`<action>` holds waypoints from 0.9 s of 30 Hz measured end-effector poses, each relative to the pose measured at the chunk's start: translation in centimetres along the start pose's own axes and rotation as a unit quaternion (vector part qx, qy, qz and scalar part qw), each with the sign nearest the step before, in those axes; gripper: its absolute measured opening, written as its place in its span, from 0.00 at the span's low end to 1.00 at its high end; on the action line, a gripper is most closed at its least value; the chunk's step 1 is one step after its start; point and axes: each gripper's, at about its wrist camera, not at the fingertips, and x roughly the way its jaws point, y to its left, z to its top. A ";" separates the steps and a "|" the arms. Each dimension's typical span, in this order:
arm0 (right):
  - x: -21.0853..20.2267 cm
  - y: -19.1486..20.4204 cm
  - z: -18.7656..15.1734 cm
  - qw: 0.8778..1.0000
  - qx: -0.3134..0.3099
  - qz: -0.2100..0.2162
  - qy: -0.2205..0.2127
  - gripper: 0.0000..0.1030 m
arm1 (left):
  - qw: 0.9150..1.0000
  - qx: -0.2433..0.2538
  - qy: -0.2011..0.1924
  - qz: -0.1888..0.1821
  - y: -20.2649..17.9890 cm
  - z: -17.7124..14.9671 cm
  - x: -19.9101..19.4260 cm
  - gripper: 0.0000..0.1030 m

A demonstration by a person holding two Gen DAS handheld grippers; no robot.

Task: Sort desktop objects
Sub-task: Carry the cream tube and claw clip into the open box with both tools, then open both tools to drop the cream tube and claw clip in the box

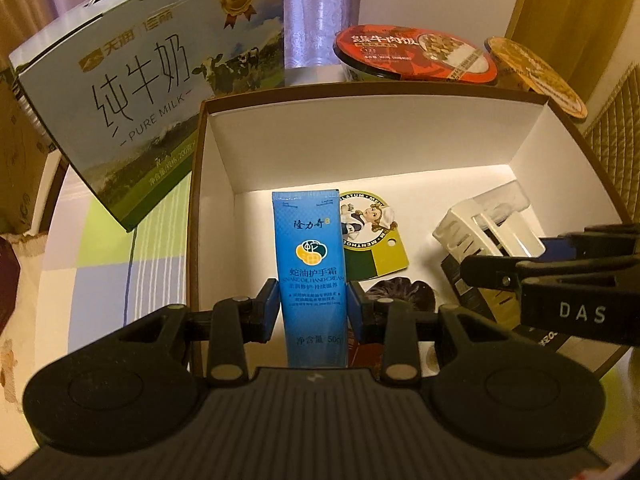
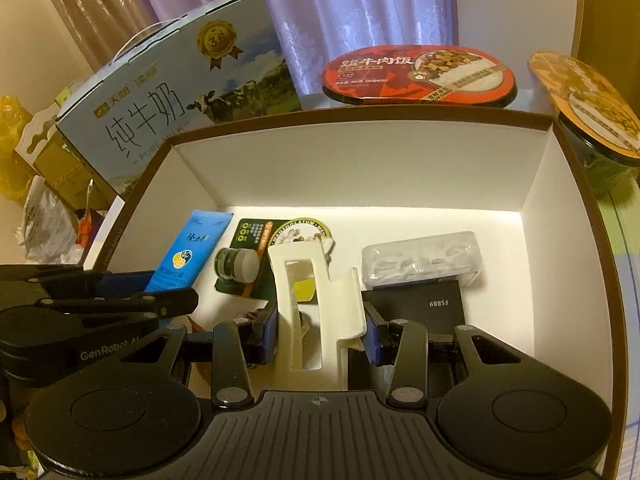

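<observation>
We log: left tool (image 1: 313, 308) clamped on blue hand-cream tube (image 1: 310, 256), right tool (image 2: 320, 330) clamped on white holder (image 2: 308, 300), both over the box (image 2: 360, 160), twelve o'clock, for stowing.

Lower end of the blue tube (image 1: 310, 276) hidden behind the gripper body. Dark purple thing (image 1: 404, 298) half covered by a finger, not identifiable. Black box (image 2: 420, 306) partly under the clear plastic case (image 2: 424, 258). Yellow-lidded cup (image 2: 588, 96) cut by the right edge. Fine print on the milk carton (image 1: 132, 80) unreadable.
</observation>
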 end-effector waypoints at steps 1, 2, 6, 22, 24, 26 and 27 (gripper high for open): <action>0.1 0.0 0.0 1.000 0.000 0.000 0.001 0.38 | 1.000 0.002 0.001 0.001 -0.1 0.0 0.0 0.30; 0.2 0.0 0.0 1.000 0.000 0.000 0.001 0.38 | 1.000 0.005 0.002 0.003 -0.1 0.1 0.1 0.30; 0.3 -0.1 0.0 1.000 0.001 0.000 0.003 0.38 | 1.000 0.011 0.007 0.005 -0.3 0.1 0.2 0.30; 0.3 0.5 0.2 1.000 -0.020 0.006 -0.012 0.38 | 1.000 0.014 -0.014 -0.003 0.0 0.6 -0.9 0.37; 0.2 0.7 0.1 0.999 -0.032 0.009 -0.021 0.41 | 1.000 0.013 -0.014 -0.003 -0.1 0.5 -1.0 0.39; -0.1 0.8 0.1 0.999 -0.040 0.000 -0.031 0.54 | 1.000 0.012 -0.016 -0.002 0.0 0.3 -1.1 0.44; -0.4 0.9 0.0 0.998 -0.046 0.002 -0.038 0.62 | 1.000 0.011 -0.017 0.000 0.0 0.2 -1.3 0.45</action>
